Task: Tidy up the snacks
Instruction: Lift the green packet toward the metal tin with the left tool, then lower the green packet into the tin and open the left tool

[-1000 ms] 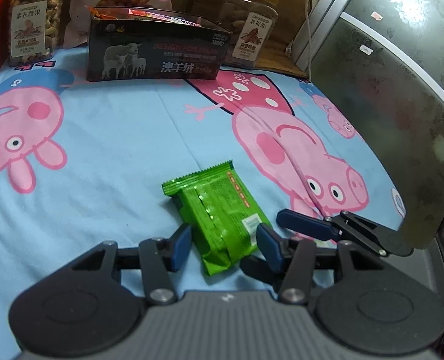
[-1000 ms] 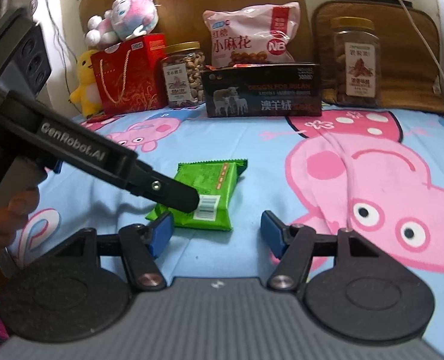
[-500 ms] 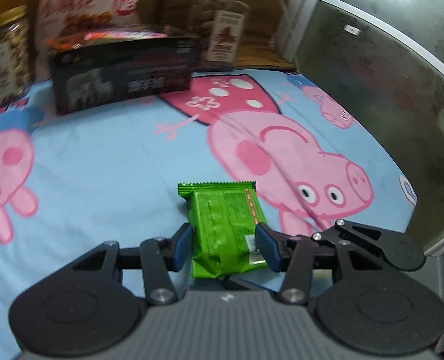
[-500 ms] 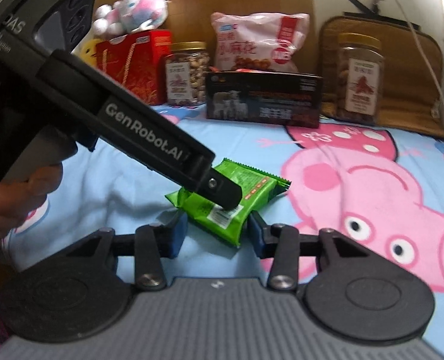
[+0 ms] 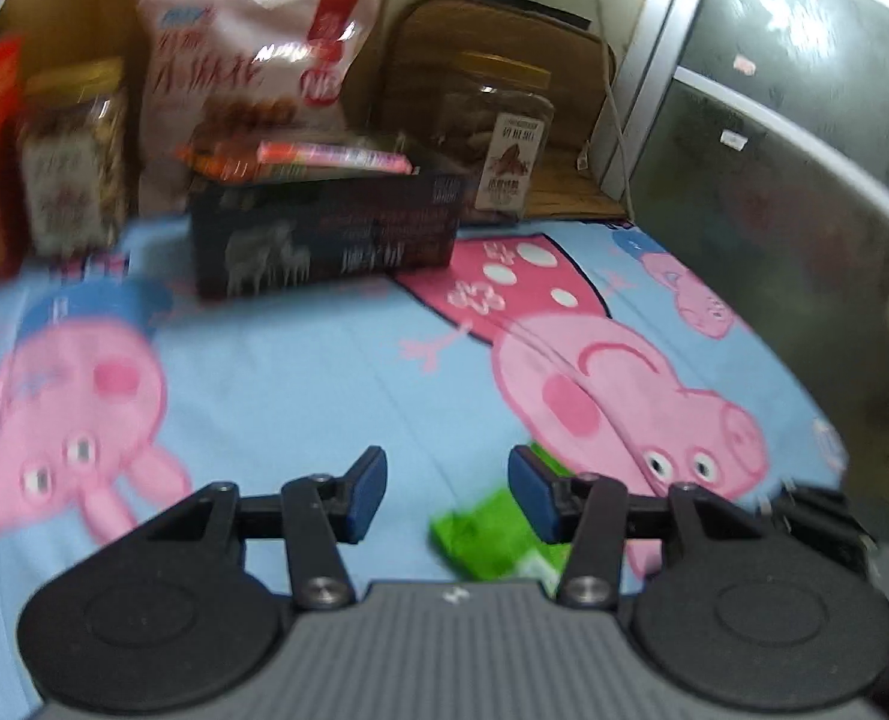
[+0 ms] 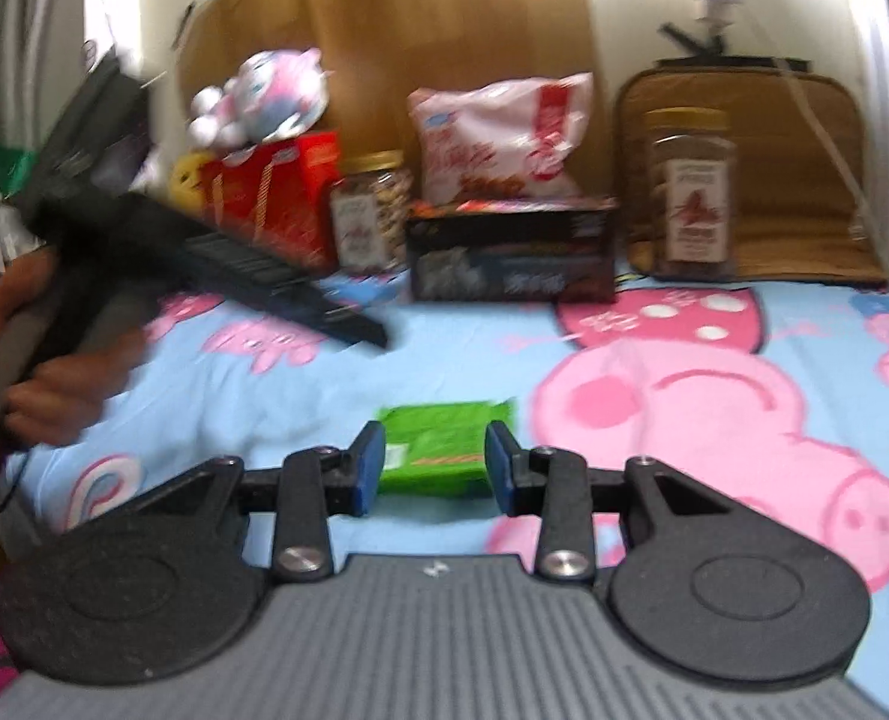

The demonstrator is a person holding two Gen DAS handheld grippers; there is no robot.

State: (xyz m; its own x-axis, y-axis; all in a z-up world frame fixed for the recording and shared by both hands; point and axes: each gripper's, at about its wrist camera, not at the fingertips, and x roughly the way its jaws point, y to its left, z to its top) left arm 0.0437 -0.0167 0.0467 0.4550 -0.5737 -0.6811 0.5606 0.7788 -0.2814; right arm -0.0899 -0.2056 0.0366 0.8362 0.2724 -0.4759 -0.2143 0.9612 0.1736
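A green snack packet sits between the fingers of my right gripper, which is shut on it above the cartoon-pig sheet. In the left wrist view the packet shows low and right, behind the right finger. My left gripper is open and empty, raised over the sheet; it also shows at the left of the right wrist view, held in a hand. A dark open box with snacks in it stands at the back; it also shows in the left wrist view.
Along the back stand two nut jars, a big pink-and-white snack bag, a red gift bag and plush toys. A grey cabinet lines the right side.
The left gripper let go of the green packet, opened and lifted away to the left. The right gripper closed on the packet and now holds it.
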